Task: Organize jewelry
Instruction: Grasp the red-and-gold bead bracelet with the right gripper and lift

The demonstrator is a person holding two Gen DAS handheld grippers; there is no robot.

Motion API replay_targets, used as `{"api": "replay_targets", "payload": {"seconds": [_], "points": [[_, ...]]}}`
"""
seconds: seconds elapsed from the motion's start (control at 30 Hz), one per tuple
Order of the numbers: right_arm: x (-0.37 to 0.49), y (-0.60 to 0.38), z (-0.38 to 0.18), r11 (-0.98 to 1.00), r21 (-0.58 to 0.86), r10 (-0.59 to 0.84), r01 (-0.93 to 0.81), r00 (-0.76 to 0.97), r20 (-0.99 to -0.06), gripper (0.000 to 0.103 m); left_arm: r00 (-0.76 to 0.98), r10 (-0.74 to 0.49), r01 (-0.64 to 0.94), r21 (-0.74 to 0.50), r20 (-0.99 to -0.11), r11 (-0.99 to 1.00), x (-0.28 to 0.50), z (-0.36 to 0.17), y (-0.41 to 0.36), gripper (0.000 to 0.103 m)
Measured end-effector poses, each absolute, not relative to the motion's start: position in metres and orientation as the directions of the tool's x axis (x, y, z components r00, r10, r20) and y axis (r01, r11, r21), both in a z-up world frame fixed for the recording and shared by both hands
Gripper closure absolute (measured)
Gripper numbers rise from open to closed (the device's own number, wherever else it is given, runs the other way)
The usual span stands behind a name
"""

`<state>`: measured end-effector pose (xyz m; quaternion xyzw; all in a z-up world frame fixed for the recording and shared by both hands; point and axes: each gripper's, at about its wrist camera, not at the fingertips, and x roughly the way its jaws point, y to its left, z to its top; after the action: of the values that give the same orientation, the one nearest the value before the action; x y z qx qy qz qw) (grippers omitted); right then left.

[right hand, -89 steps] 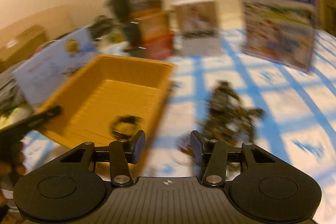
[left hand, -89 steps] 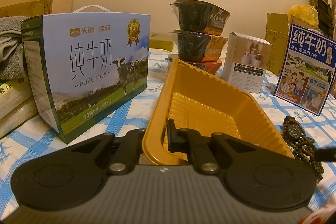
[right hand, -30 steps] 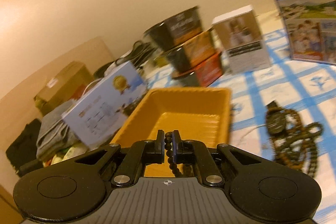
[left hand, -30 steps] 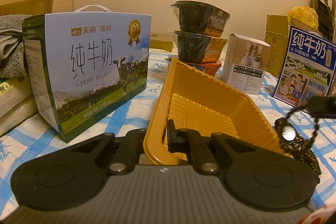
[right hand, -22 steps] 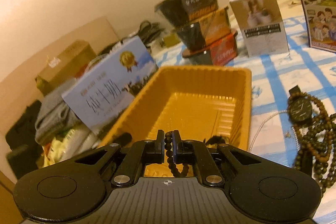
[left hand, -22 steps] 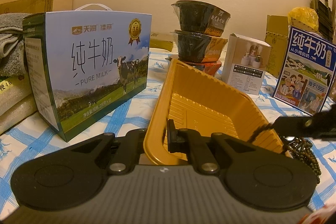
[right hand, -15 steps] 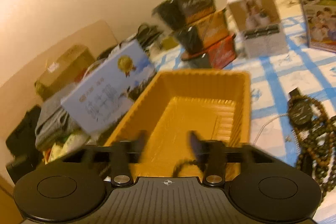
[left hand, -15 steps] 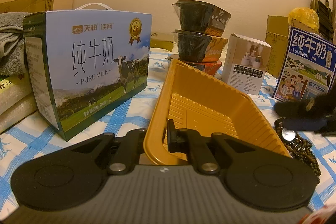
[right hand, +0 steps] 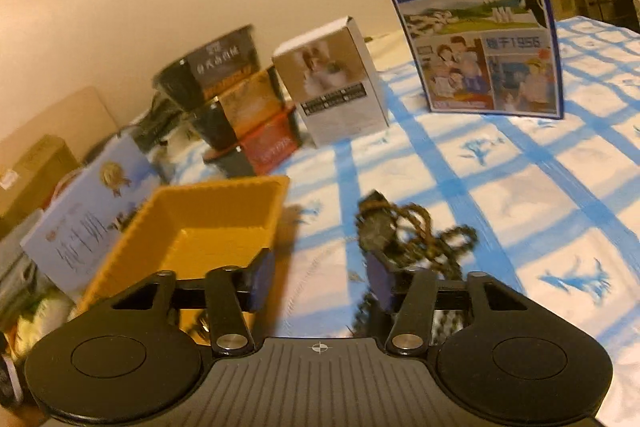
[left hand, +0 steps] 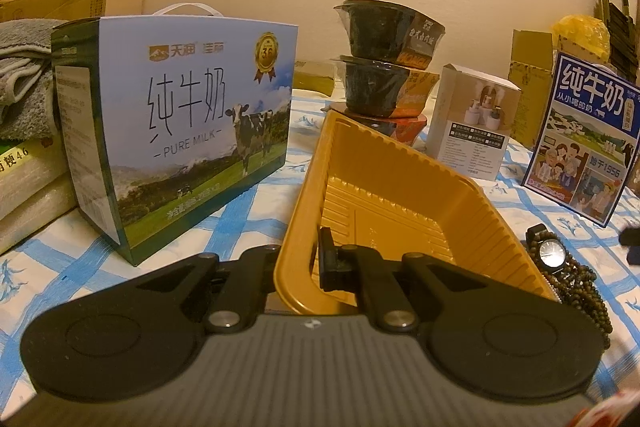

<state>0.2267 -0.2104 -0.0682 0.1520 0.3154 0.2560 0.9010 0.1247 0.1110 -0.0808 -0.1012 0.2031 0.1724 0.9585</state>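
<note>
Two risks stand out to me. My left gripper (left hand: 314,259) is clamped on the near wall of the yellow tray (left hand: 404,187), jaws pinching its rim; if I tug or twist that thin plastic, I judge the tray could tip or slide on the checked cloth (right hand: 500,195) and spill what I put in. My right gripper (right hand: 320,283) has its jaws apart with nothing between them, and they have just been closing a little. It faces the tangle of bead strings (right hand: 424,239) and the watch (right hand: 376,223) lying on the cloth at about 3 o'clock of the tray, just beside its wall. Those strands look knotted together, so a careless pinch might lift several pieces at once, or drag the watch off with them.

Compared with a second ago, my right jaws no longer hold the dark bead strand over the tray; they have let it go and swung away toward the pile. My left hold on the tray has not changed.
</note>
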Motion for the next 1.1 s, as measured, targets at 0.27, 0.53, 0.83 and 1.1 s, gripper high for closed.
{"api": "replay_targets", "payload": {"seconds": [0.27, 0.53, 0.83, 1.1], "points": [[0.199, -0.177, -0.098, 0.833, 0.270, 0.535, -0.484, 0.578, -0.616, 0.069, 0.854, 0.299, -0.382, -0.121, -0.426, 0.916, 0.121, -0.080, 0.114, 0.096], [0.199, -0.145, -0.117, 0.826, 0.125, 0.481, -0.550, 0.570, -0.667, 0.074, 0.853, 0.303, -0.386, -0.123, -0.424, 0.914, 0.121, -0.080, 0.115, 0.096], [0.201, -0.133, -0.130, 0.815, 0.025, 0.434, -0.579, 0.582, -0.688, 0.093, 0.853, 0.304, -0.388, -0.126, -0.425, 0.913, 0.121, -0.080, 0.116, 0.096], [0.203, -0.160, -0.098, 0.829, 0.177, 0.517, -0.531, 0.606, -0.604, 0.093, 0.852, 0.304, -0.388, -0.126, -0.426, 0.913, 0.121, -0.080, 0.116, 0.096]]}}
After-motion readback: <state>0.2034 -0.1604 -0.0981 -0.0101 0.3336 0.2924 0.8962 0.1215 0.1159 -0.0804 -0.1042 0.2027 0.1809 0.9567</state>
